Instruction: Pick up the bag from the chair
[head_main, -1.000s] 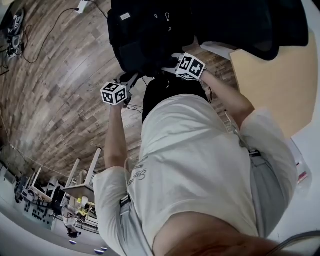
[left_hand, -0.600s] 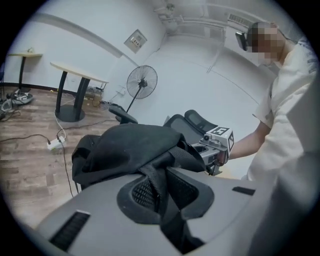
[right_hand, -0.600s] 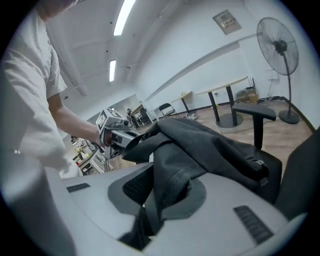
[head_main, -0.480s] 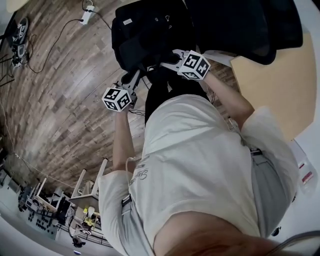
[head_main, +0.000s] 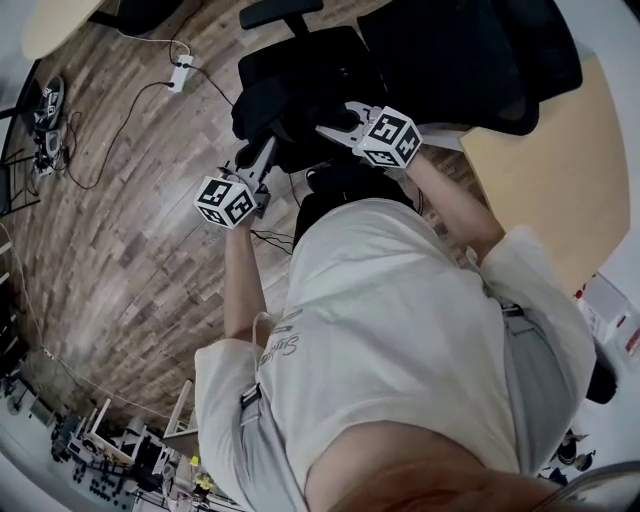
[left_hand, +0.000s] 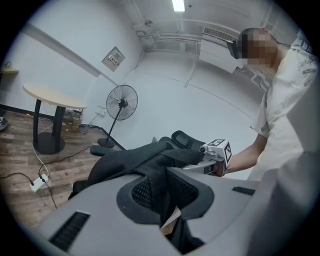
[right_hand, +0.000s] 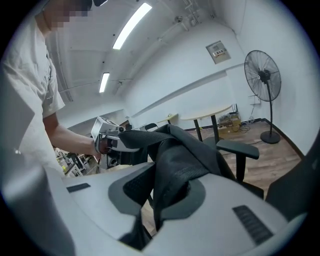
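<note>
Matt black woven cloth bag (left_hand: 125, 162) in my grip, my smooth grey plastic left gripper (left_hand: 161, 197), faintly glossy brown wood-plank floor (head_main: 130, 200)

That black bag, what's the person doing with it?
A person in a white shirt holds a gripper in each hand, and both the left gripper and the right gripper are clamped on the black fabric bag. The right gripper's fingers have just been closing, with bag fabric between them. The bag hangs between the two grippers, next to the black office chair.
</note>
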